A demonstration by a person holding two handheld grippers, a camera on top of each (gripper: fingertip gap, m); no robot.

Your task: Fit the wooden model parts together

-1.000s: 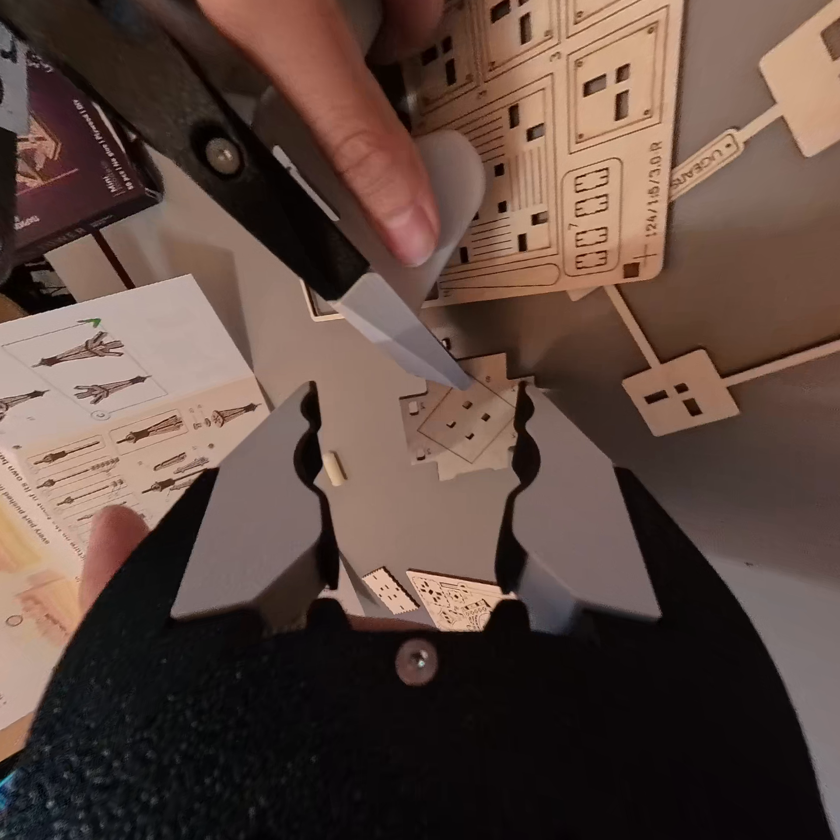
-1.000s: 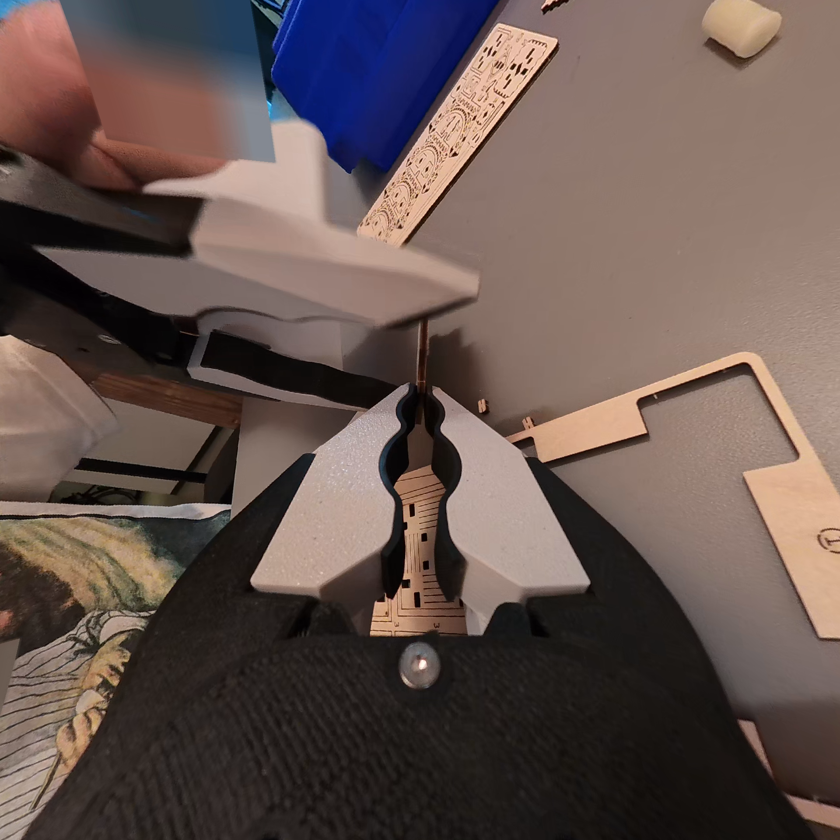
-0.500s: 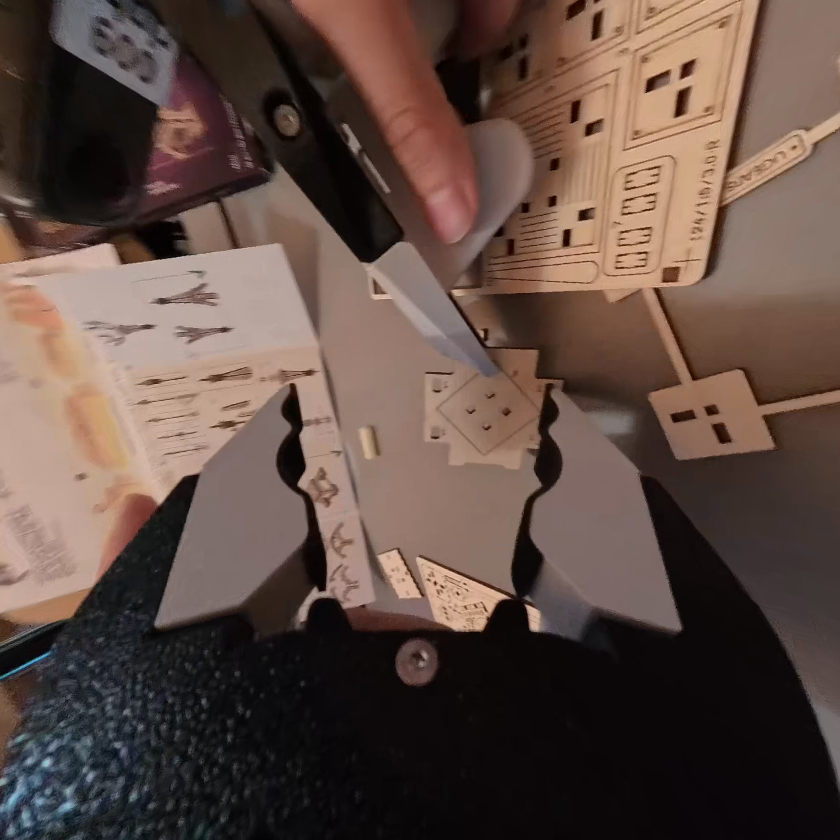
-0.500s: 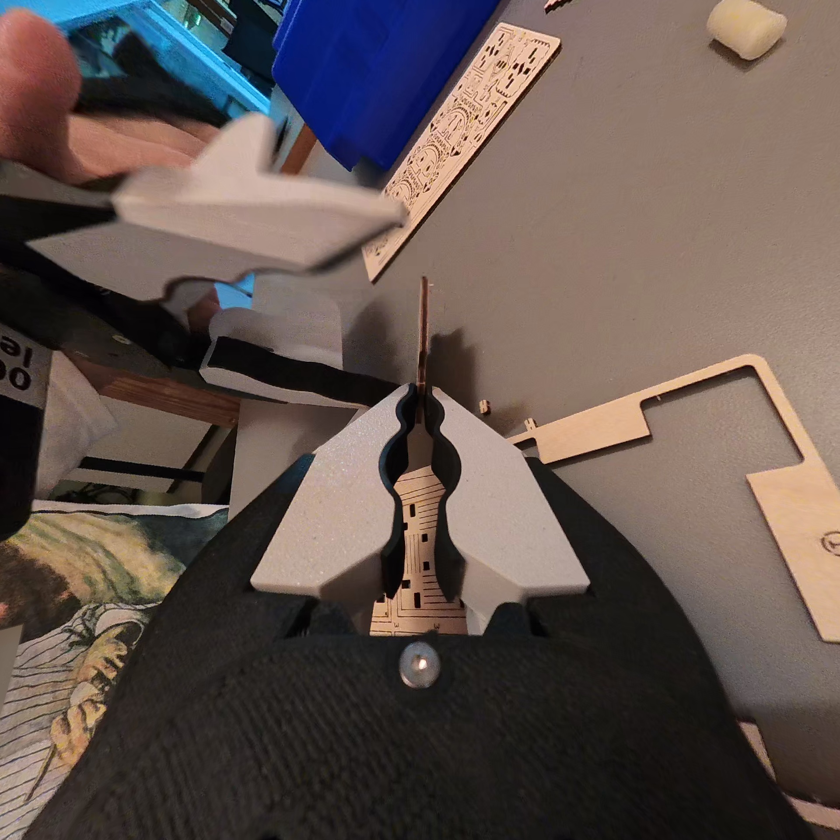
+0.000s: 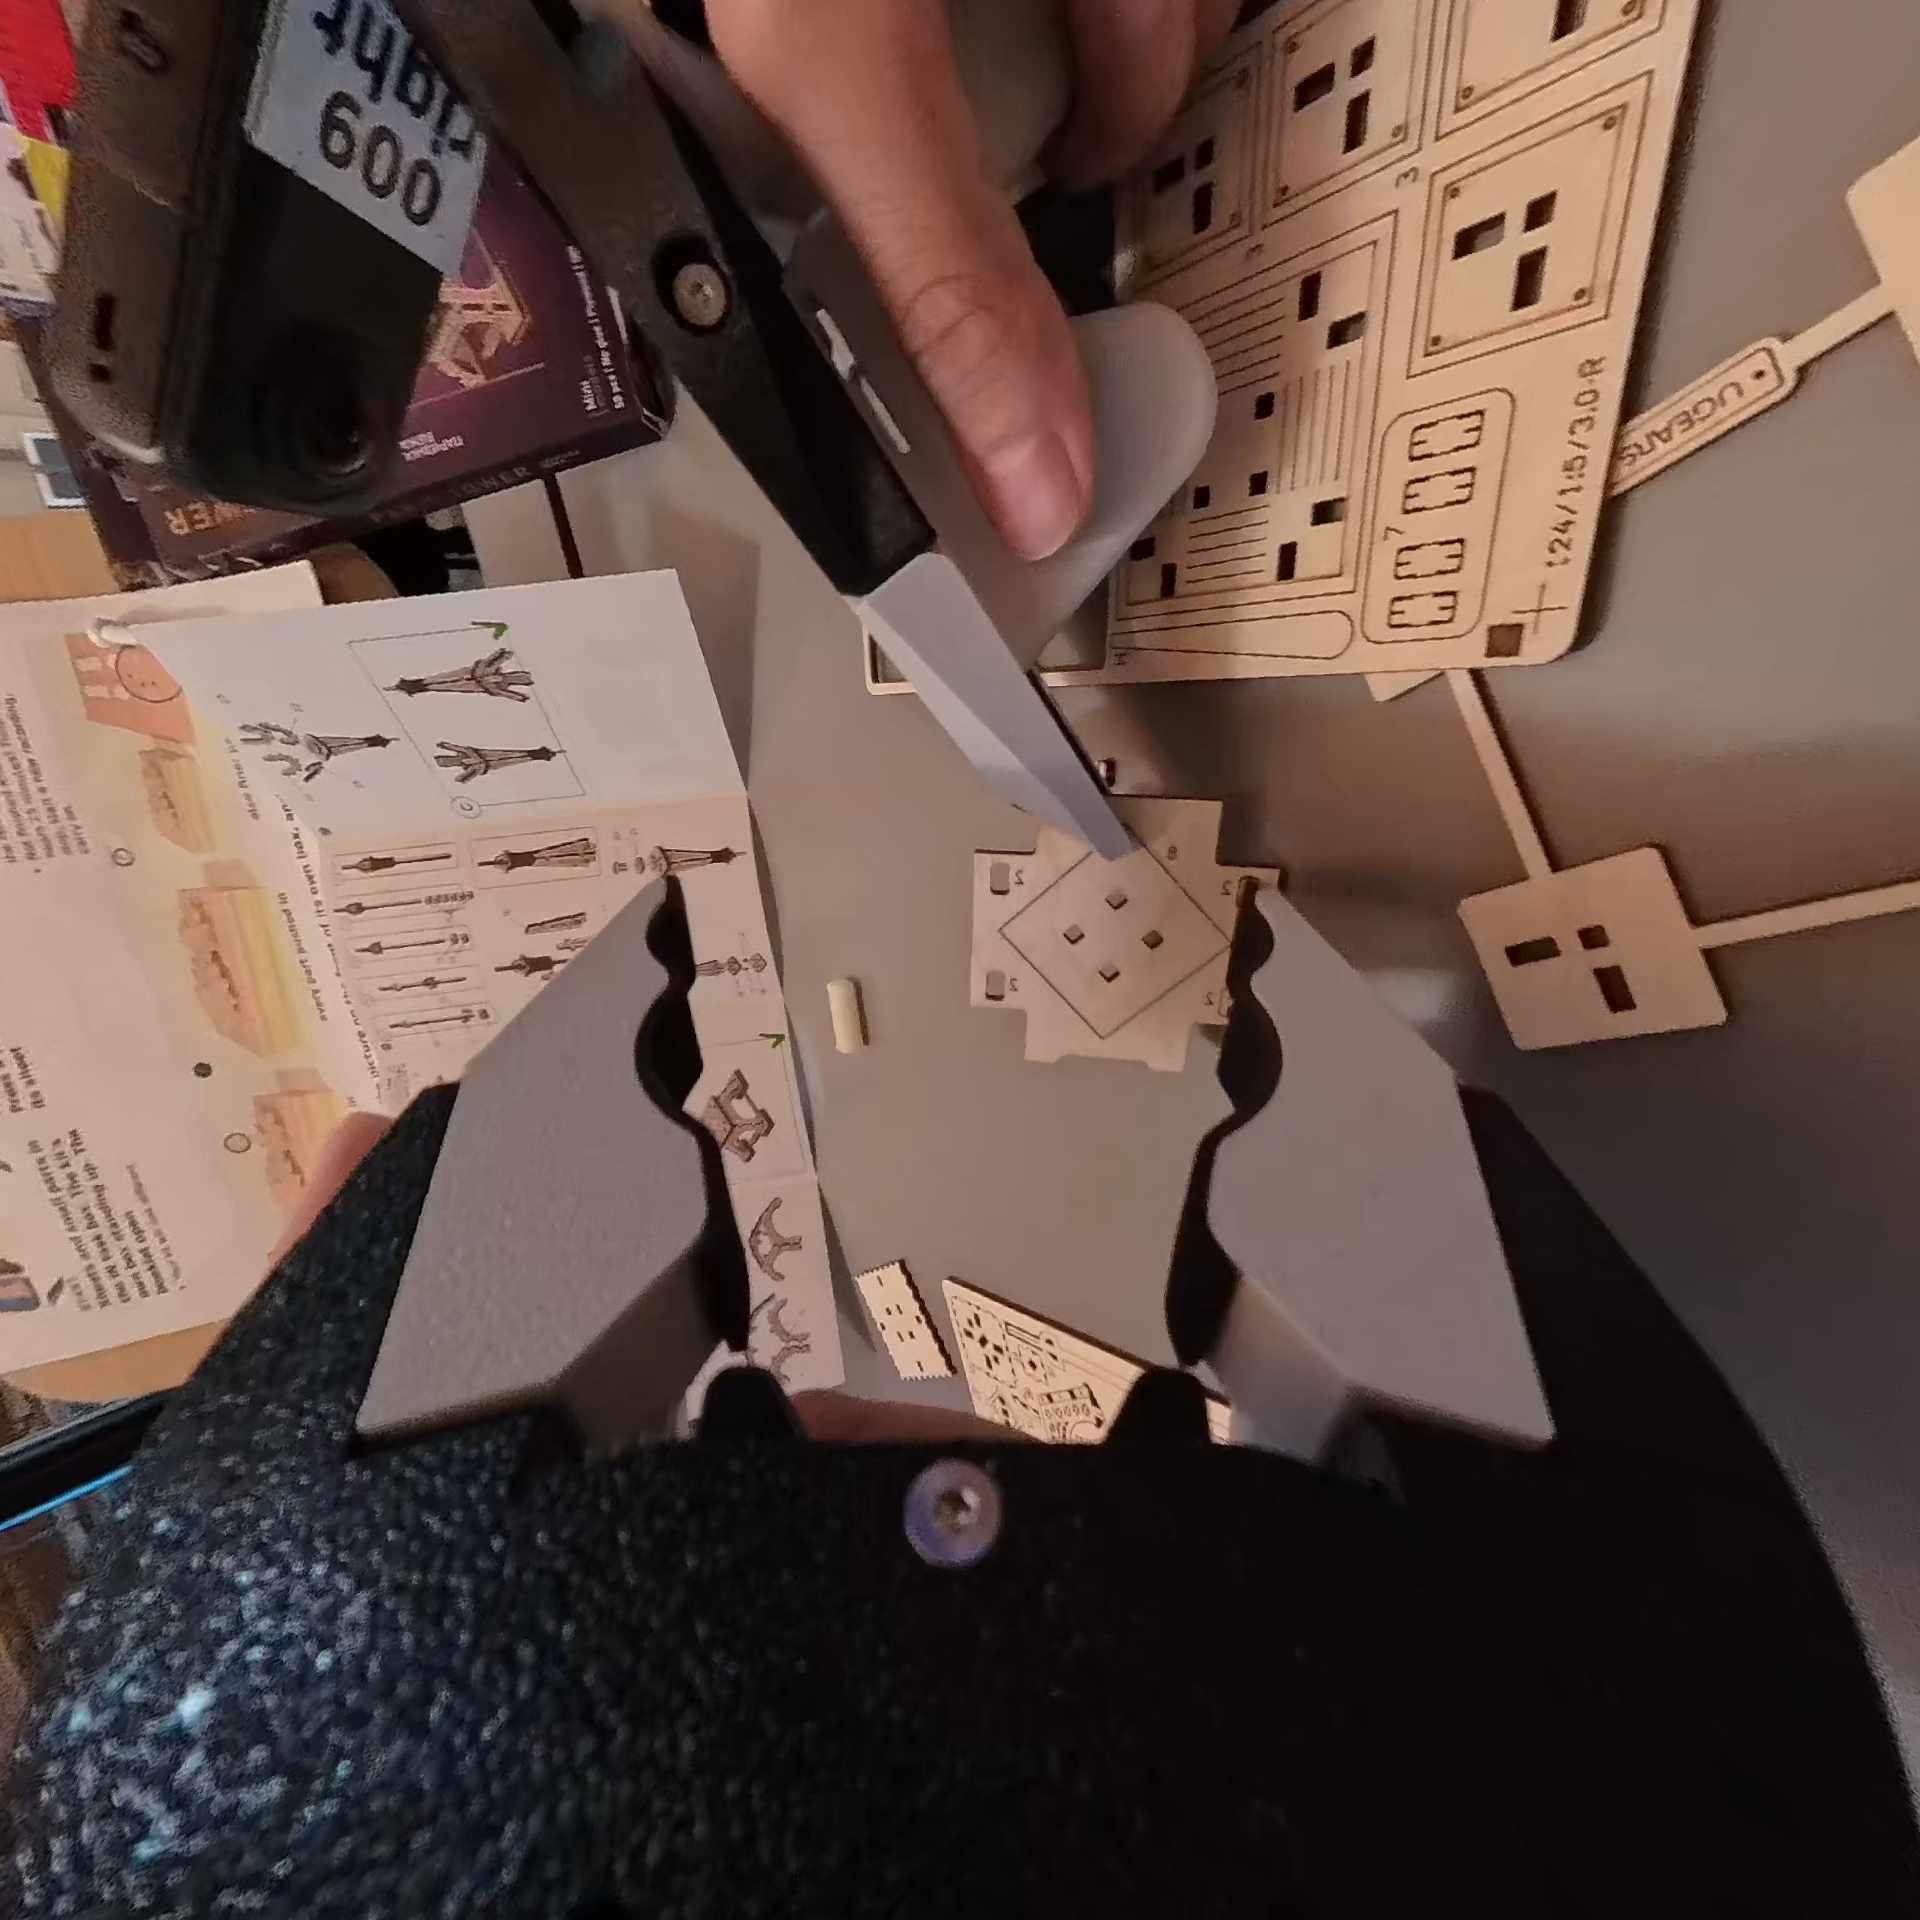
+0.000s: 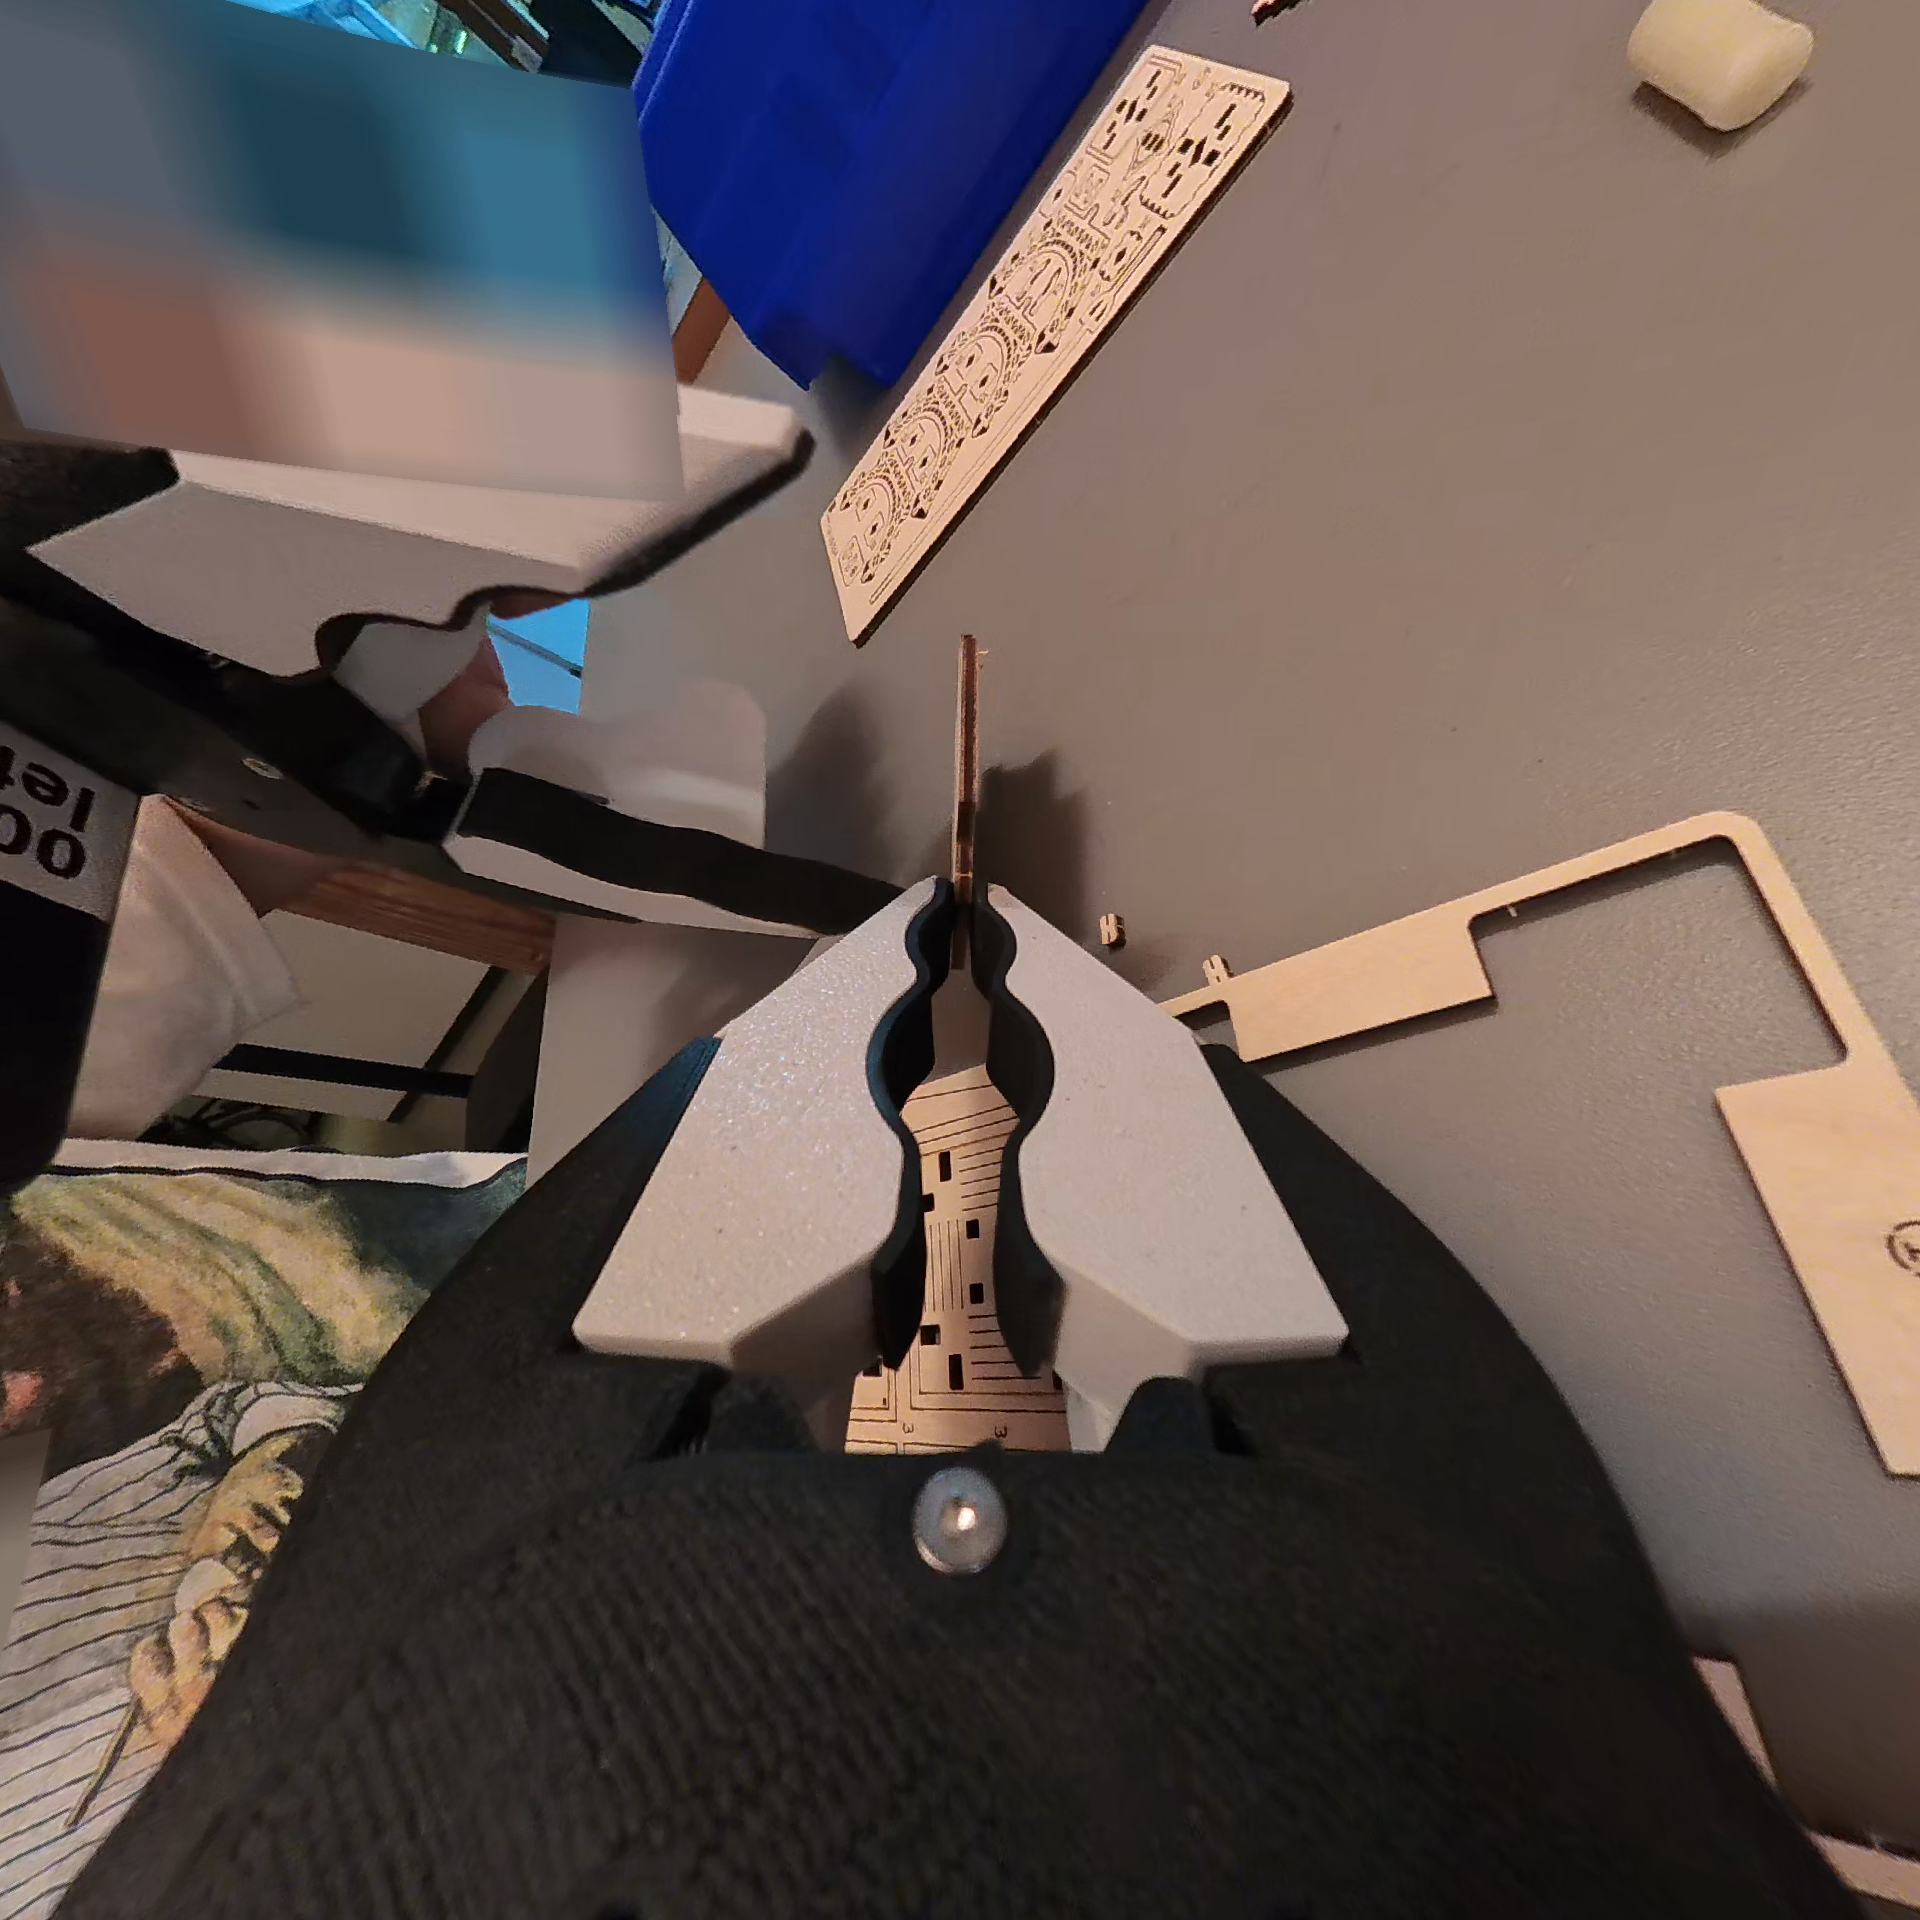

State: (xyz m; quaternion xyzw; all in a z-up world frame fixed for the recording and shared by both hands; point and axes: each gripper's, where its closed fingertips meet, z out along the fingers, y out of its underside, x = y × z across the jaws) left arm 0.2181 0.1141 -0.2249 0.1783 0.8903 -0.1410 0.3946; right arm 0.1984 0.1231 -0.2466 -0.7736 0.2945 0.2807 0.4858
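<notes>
Thin wooden strip [image 6: 967, 748] pinched edge-on in right tongs [image 6: 964, 904].

Noted on my grey surface [image 5: 1039, 1164]: folded instruction sheet [image 5: 436, 831] at left, dark purple box [image 5: 520, 343] beyond it. In my right view, a blue bin [image 6: 883, 177] at the far edge, a whitish cylindrical lump [image 6: 1720, 62] top right, a printed picture [image 6: 187, 1351] lower left.

You see a pale wooden base plate [image 5: 1107, 940], stepped at its edges with four small square slots inside an engraved diamond, lying flat on the grey table. A thin wooden strip [image 6: 967, 758] stands edge-on, clamped at its lower end.
</notes>
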